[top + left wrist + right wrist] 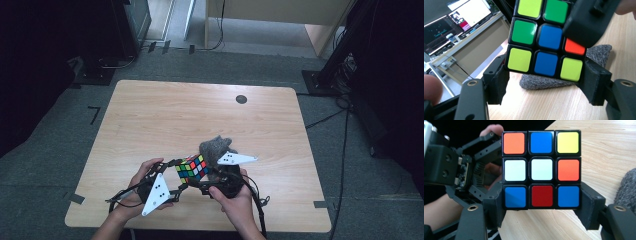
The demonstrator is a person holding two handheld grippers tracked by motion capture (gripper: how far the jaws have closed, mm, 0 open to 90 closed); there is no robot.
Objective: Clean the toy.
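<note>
Cube [192, 168] held off the table [150, 120] between both grippers: left gripper [544, 82] clamped on one layer, right gripper [541, 206] clamped on another, so layers can twist. Grey cloth [216, 147] just behind.

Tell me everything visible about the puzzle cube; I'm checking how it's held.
The puzzle cube is a glossy black plastic three-by-three with mixed stickers: green, blue, yellow, orange, white, red. It is scrambled and held above the wooden table, beside a grey cloth. The left gripper and right gripper each clamp one of its layers between their black pads.
</note>
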